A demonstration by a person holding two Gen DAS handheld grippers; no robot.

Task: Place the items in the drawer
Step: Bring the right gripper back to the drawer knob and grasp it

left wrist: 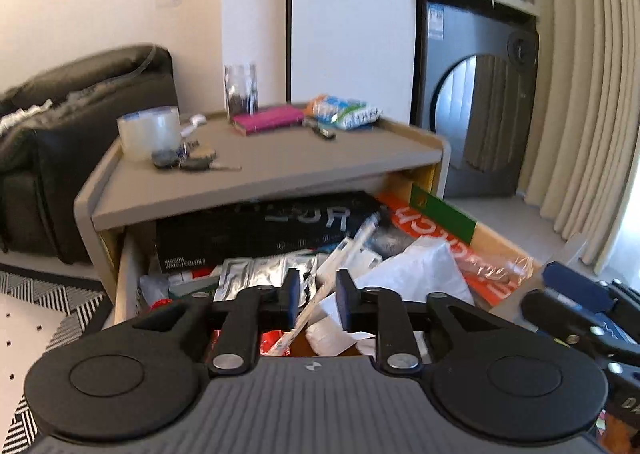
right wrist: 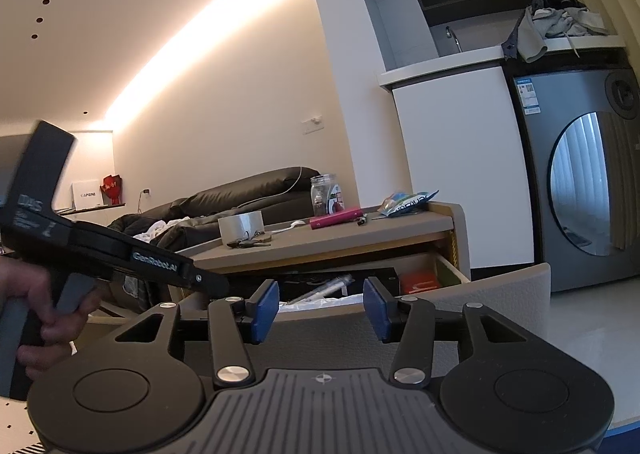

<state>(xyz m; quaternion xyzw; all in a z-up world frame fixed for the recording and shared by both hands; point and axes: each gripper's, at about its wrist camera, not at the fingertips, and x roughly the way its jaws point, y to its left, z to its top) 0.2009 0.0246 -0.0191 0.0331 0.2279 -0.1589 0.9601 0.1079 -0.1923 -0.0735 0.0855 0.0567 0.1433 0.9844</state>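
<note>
The drawer is open and cluttered; tape roll and pink box apparently remain on the bench. Both hand-held grippers are spread, empty.

black sofa | cream curtains | washing machine

I see a low side table with a grey top and a raised rim. On the top, left end: a roll of clear tape, with a bunch of keys just in front of it. Toward the back: a glass jar, a pink booklet beside it, a small dark object I cannot identify, and a blue-and-white packet at the right end.
</note>
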